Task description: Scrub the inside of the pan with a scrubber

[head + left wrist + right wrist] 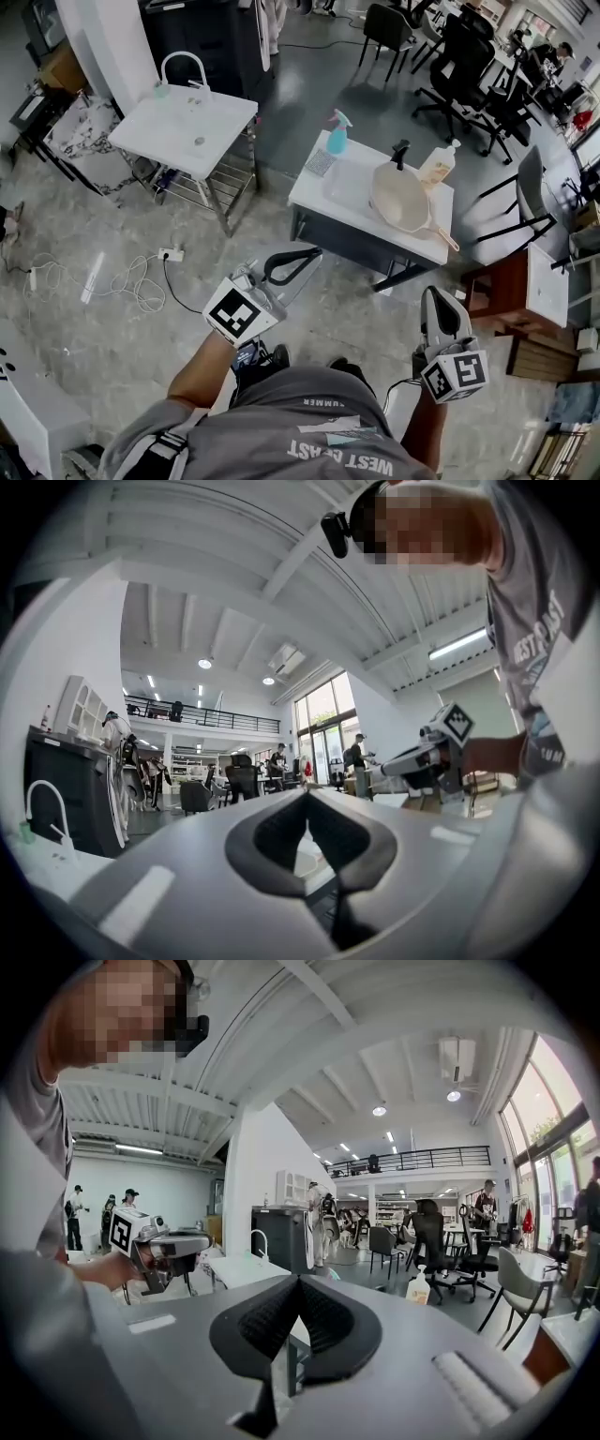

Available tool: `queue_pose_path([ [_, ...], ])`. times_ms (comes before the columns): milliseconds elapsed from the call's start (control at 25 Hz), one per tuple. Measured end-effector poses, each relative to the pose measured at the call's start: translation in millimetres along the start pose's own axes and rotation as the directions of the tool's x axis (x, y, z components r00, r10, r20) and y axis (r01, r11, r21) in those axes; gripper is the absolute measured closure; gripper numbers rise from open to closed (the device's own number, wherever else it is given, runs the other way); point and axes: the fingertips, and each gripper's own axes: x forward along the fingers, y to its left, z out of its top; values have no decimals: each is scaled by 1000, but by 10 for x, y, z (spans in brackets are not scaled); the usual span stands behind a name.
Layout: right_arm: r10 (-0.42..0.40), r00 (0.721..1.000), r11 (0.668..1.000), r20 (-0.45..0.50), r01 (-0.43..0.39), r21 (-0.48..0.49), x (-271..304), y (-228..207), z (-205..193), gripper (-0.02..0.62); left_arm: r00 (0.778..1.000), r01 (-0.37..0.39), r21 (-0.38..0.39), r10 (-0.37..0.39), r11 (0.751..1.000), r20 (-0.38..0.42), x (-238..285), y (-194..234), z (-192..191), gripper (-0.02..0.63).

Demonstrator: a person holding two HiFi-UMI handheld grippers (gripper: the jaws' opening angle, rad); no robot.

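Note:
A cream pan (401, 199) lies tilted on the white sink table (323, 202), its handle pointing to the near right. A small grey checked pad (320, 162), possibly the scrubber, lies at the table's far left corner beside a blue spray bottle (337, 132). A soap bottle (437, 165) stands behind the pan. My left gripper (314, 251) is held out short of the table, its tips meeting with nothing between them. My right gripper (434, 292) is lower right, also shut and empty. Both are well apart from the pan.
A second white table (169, 136) with a curved white tap stands at the far left. Black office chairs (459, 66) are beyond the sink table. A brown cabinet (516, 291) is on the right. Cables and a power strip (141, 277) lie on the floor at left.

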Motion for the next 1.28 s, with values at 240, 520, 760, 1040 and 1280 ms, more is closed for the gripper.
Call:
queue_pose_path([
  [240, -6, 1000, 1000, 0, 6, 7, 98, -153, -18, 594, 1000, -10, -8, 10, 1000, 3, 84, 40, -35, 603],
  [520, 47, 999, 998, 22, -48, 41, 384, -499, -60, 594, 998, -55, 17, 55, 998, -32, 382, 98, -85, 604],
  [760, 110, 993, 992, 41, -112, 56, 701, -1052, -35, 594, 992, -101, 28, 103, 994, -76, 909, 125, -145, 603],
  [1040, 177, 983, 982, 54, -181, 63, 1056, -1686, -51, 594, 983, -148, 41, 152, 988, -99, 1551, 154, -180, 604],
  [1280, 240, 970, 968, 49, -243, 68, 1289, -2099, -88, 594, 971, -196, 63, 203, 979, -123, 1966, 177, -220, 603],
])
